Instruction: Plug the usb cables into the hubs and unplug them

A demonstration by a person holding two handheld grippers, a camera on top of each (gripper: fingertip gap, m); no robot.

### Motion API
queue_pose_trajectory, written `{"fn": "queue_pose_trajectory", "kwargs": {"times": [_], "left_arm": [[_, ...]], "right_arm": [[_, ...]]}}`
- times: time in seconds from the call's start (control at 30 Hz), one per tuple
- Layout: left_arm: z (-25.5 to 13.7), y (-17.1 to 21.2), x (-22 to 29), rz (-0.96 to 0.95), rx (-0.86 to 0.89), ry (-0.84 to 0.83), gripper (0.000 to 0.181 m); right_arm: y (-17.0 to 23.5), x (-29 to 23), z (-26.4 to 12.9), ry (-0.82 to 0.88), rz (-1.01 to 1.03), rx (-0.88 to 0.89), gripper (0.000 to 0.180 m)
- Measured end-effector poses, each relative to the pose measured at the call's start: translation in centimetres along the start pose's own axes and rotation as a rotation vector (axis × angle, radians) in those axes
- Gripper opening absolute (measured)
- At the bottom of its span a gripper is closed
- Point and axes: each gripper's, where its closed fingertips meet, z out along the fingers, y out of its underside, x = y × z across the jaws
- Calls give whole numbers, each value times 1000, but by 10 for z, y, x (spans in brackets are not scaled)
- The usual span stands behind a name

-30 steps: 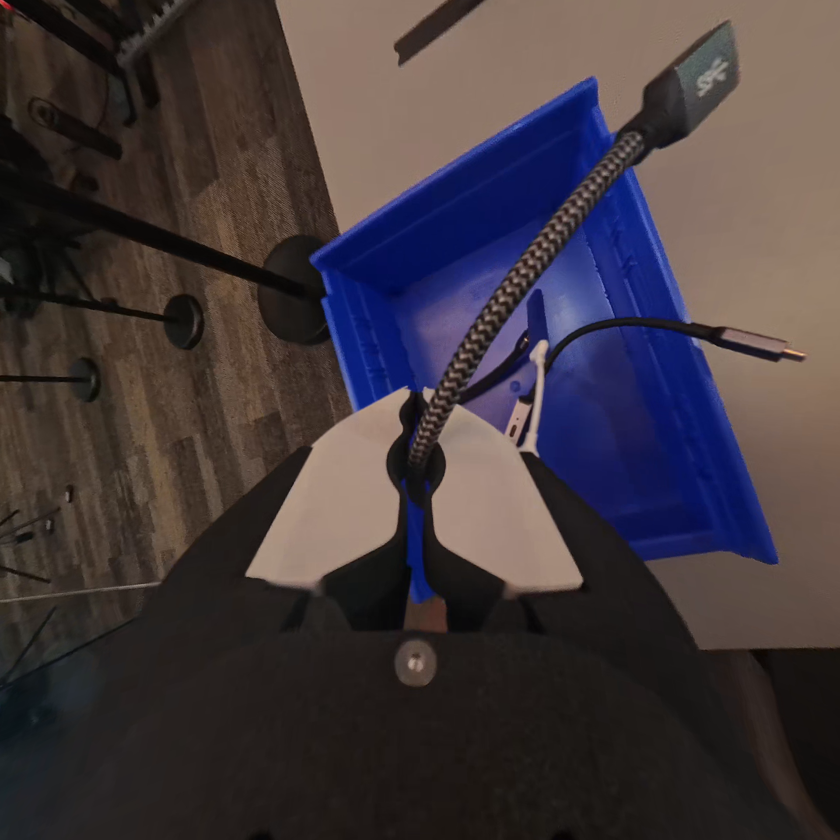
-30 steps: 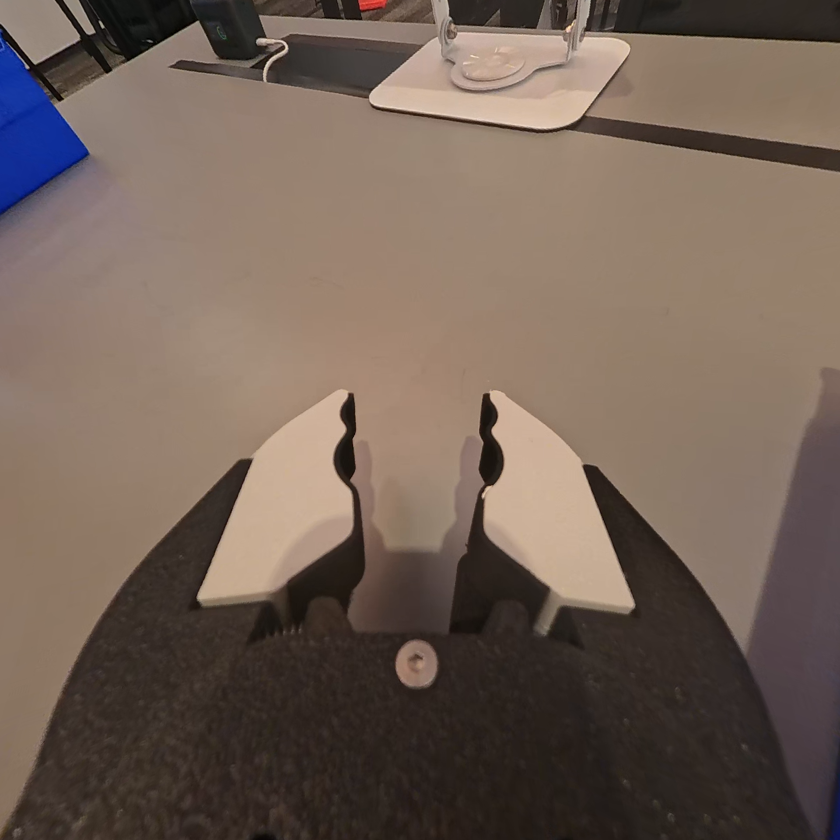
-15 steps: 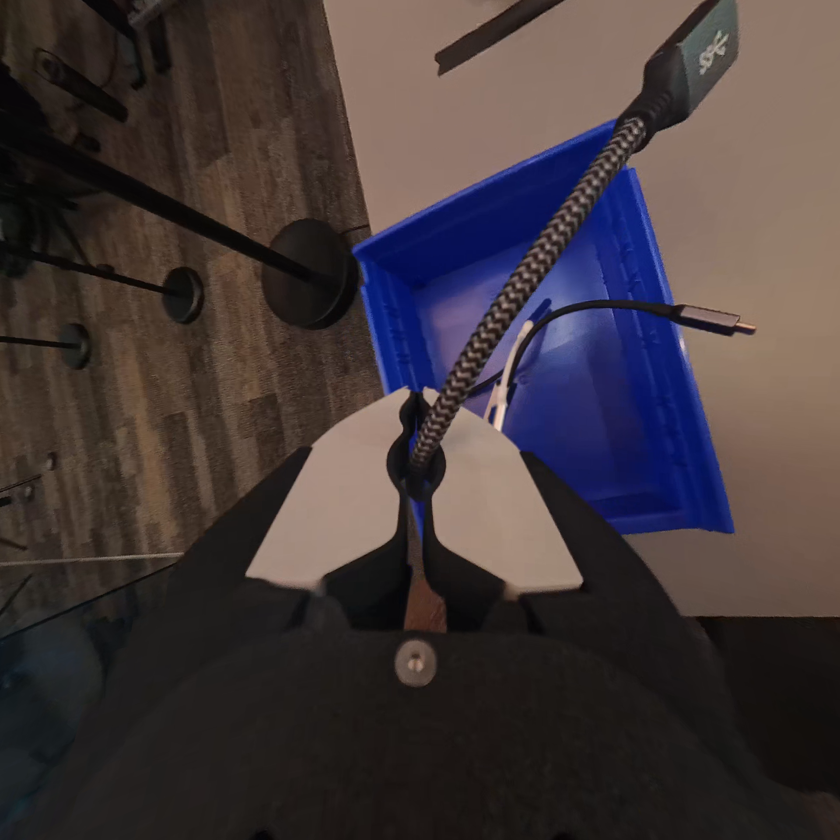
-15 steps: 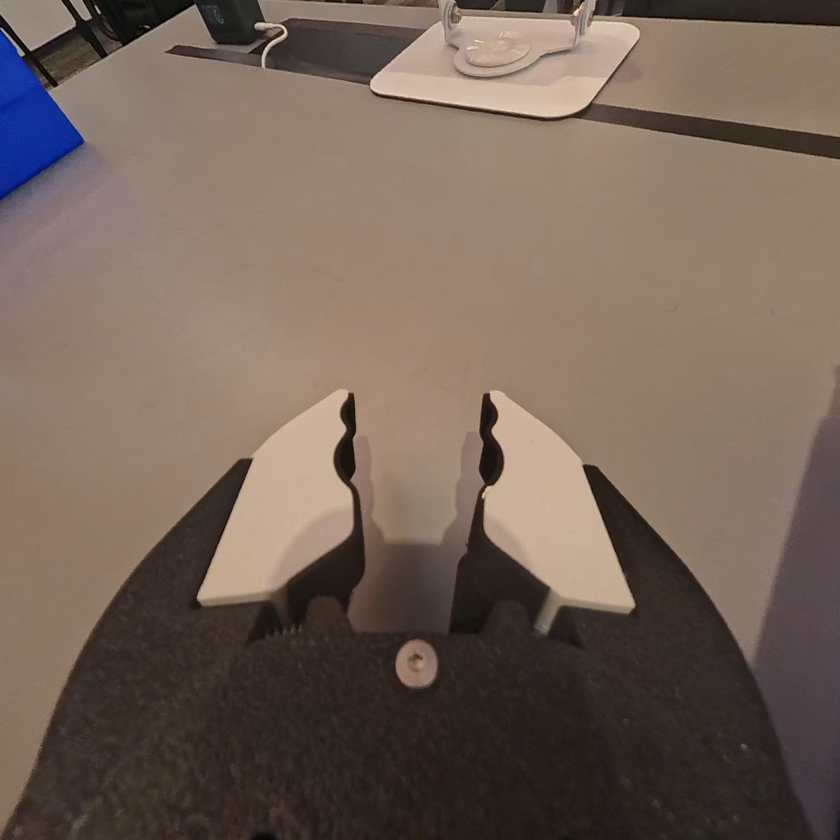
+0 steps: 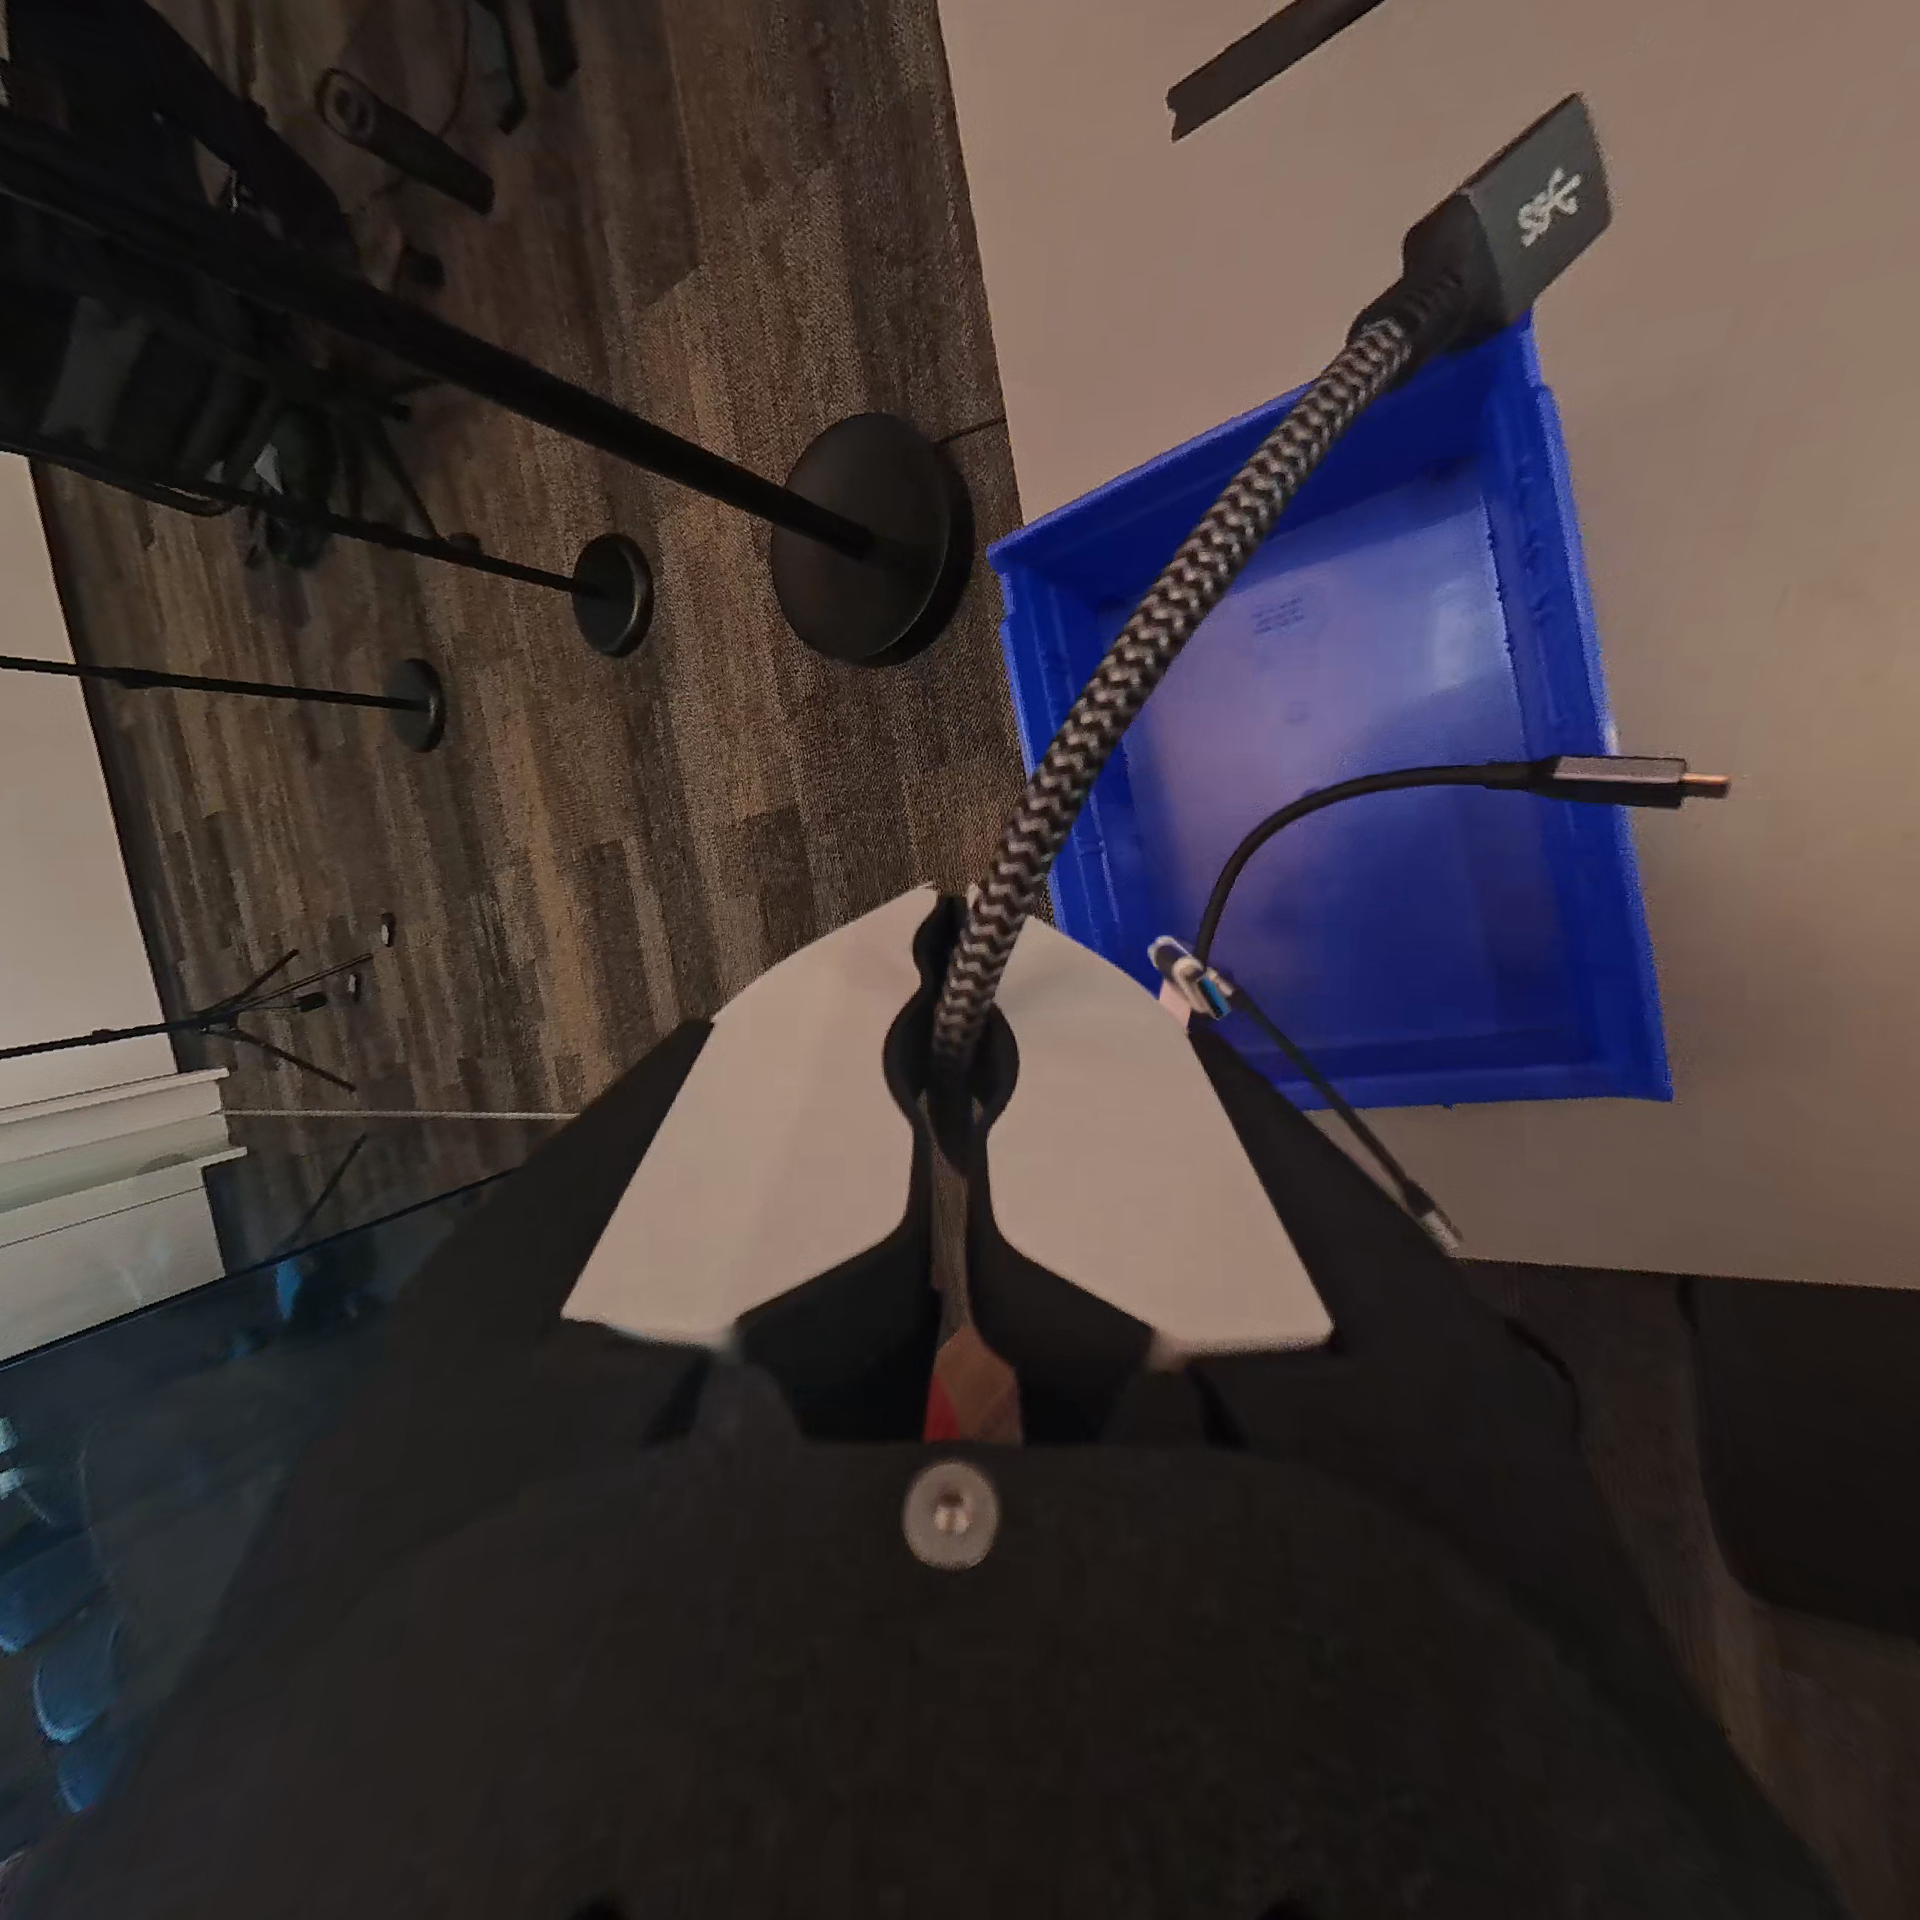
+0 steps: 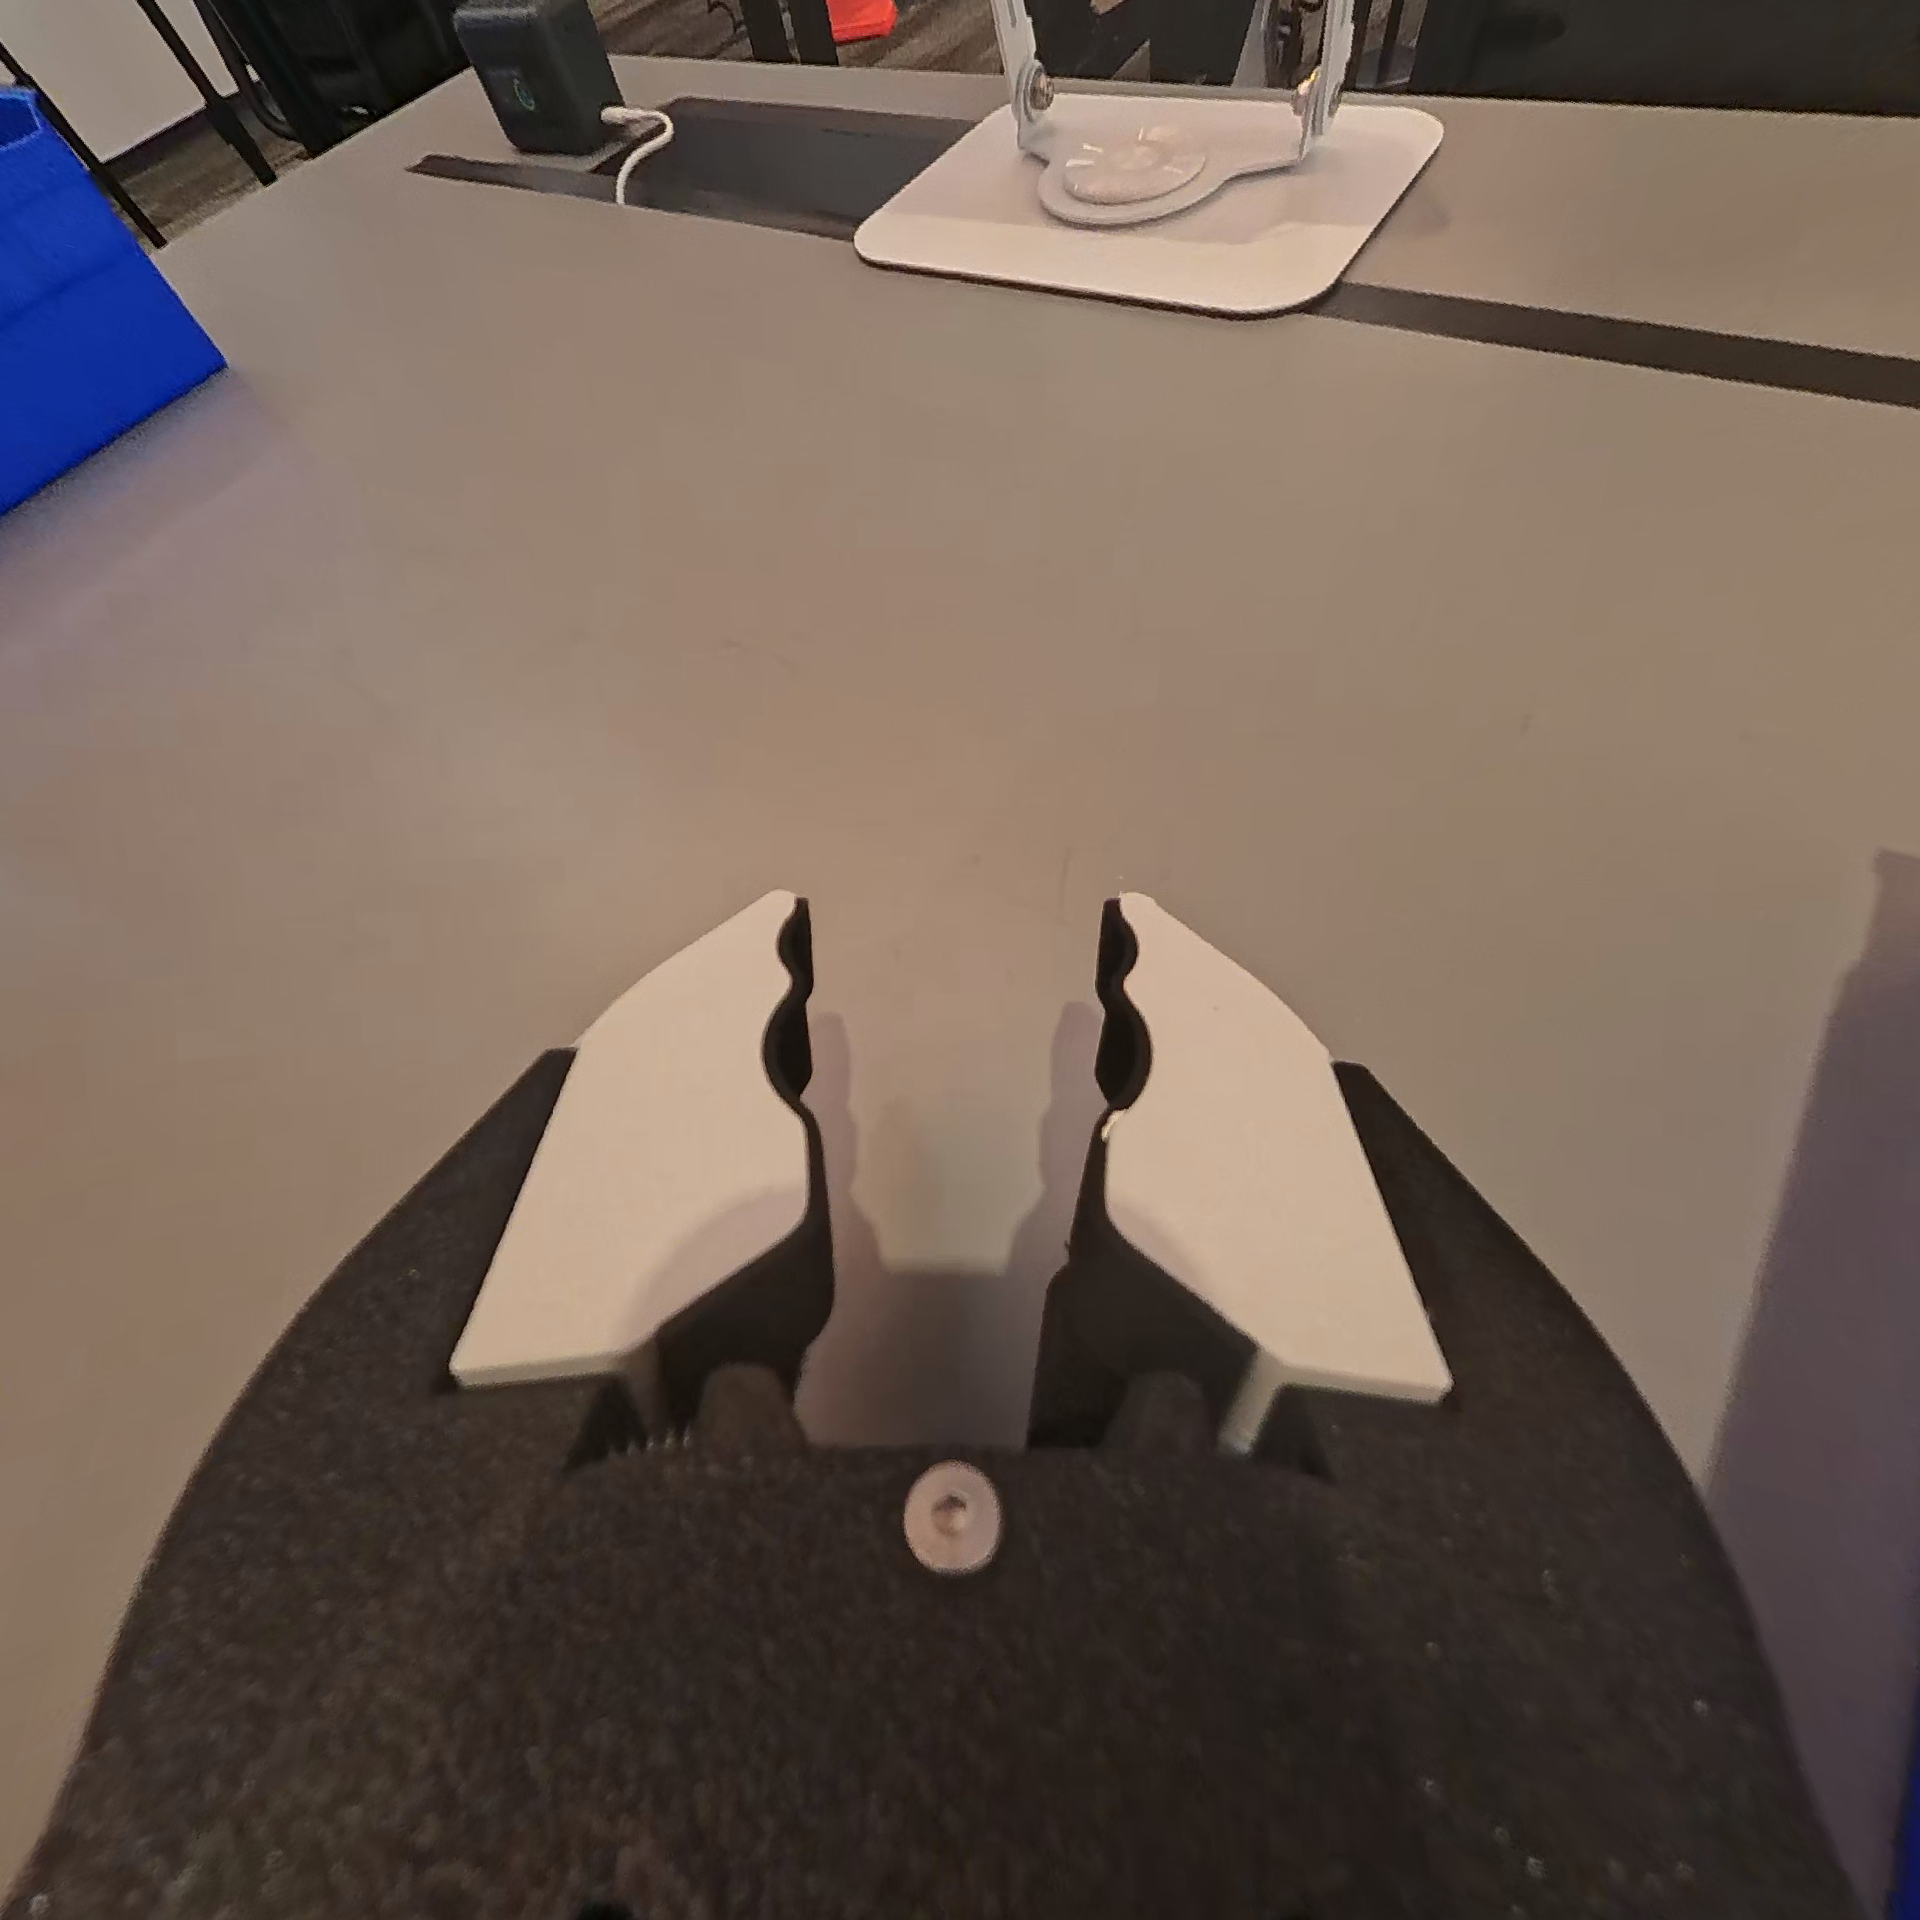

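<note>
In the left wrist view my left gripper (image 5: 961, 935) is shut on a black-and-white braided USB cable (image 5: 1132, 644). The cable arches up to a grey plug (image 5: 1527, 223) held in the air above the table. A thin black cable (image 5: 1340, 805) with a slim metal plug (image 5: 1621, 779) and a small white-and-blue connector (image 5: 1195, 982) hang beside the right finger, over a blue bin (image 5: 1455, 1049); what holds them is hidden. In the right wrist view my right gripper (image 6: 956, 914) is open and empty, low over the grey table (image 6: 935, 582). No hub is in view.
The blue bin stands at the table's left edge and shows in the right wrist view (image 6: 73, 343). A white stand base (image 6: 1153, 208), a black charger (image 6: 540, 73) with a white cord and a black strip (image 6: 1621, 343) lie at the back. Black pole bases (image 5: 873, 551) stand on the floor. Some 75 cm of space lies between my two pairs of fingers.
The left gripper has lifted and swung with the braided cable, so the blue bin has shifted right and looks smaller. The right gripper has stayed open and drifted slightly back over the table.
</note>
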Motion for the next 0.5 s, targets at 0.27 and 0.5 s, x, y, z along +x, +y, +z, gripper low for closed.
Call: {"fn": "queue_pose_trajectory", "kwargs": {"times": [0.27,0.5], "left_arm": [[15,-8,41,0,-127,161,0],[36,4,79,-62,-240,364,0]], "right_arm": [[-3,0,-3,0,2,13,52],[-5,1,-5,2,-1,21,52]]}}
